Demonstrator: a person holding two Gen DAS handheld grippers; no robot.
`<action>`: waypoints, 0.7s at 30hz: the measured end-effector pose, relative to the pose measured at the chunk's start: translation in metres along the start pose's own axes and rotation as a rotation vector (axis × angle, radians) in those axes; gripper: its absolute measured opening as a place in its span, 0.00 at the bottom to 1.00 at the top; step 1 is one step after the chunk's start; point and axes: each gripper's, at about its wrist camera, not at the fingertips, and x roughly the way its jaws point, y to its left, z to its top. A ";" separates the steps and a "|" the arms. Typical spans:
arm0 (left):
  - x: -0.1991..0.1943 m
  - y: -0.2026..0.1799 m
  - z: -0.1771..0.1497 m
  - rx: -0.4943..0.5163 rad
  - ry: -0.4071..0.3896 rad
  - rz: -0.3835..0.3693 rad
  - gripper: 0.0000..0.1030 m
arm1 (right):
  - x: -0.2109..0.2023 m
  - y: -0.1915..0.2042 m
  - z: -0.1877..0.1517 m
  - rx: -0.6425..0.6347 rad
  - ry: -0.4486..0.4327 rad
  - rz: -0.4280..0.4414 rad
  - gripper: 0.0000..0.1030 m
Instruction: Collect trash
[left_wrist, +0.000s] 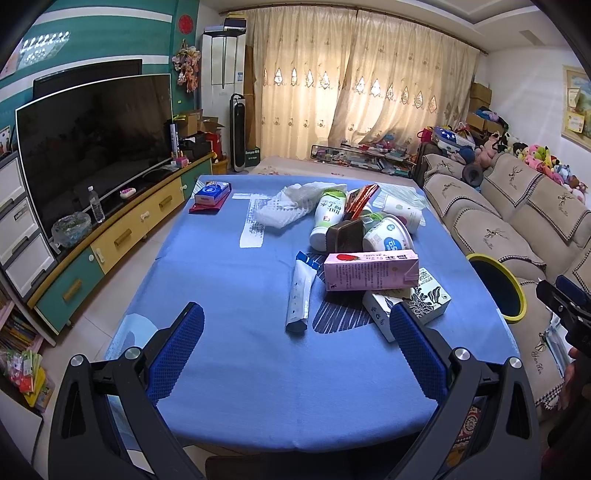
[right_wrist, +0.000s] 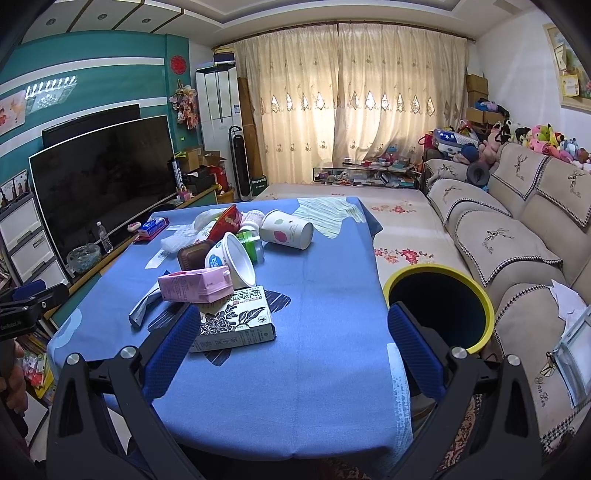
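Both grippers hover above the near edge of a table covered by a blue tablecloth (left_wrist: 229, 280). The left gripper (left_wrist: 297, 321) and the right gripper (right_wrist: 293, 325) each have jaws spread wide, holding nothing. Trash lies heaped at the table's centre: a pink carton (left_wrist: 371, 275) resting on a floral box (right_wrist: 236, 323), a white tube (left_wrist: 301, 295) to the left, cups and bottles beyond. A yellow-rimmed bin (right_wrist: 439, 308) stands right of the table, beside the sofa (right_wrist: 517, 236).
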 end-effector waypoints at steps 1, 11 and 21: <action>0.000 0.000 0.000 0.000 0.001 -0.001 0.96 | 0.000 0.000 0.001 -0.001 0.001 0.001 0.94; 0.002 -0.002 -0.001 0.005 0.011 -0.012 0.96 | 0.002 -0.002 0.000 0.004 0.004 0.001 0.94; 0.003 -0.003 0.000 0.005 0.020 -0.015 0.96 | 0.003 -0.003 -0.001 0.006 0.009 0.003 0.94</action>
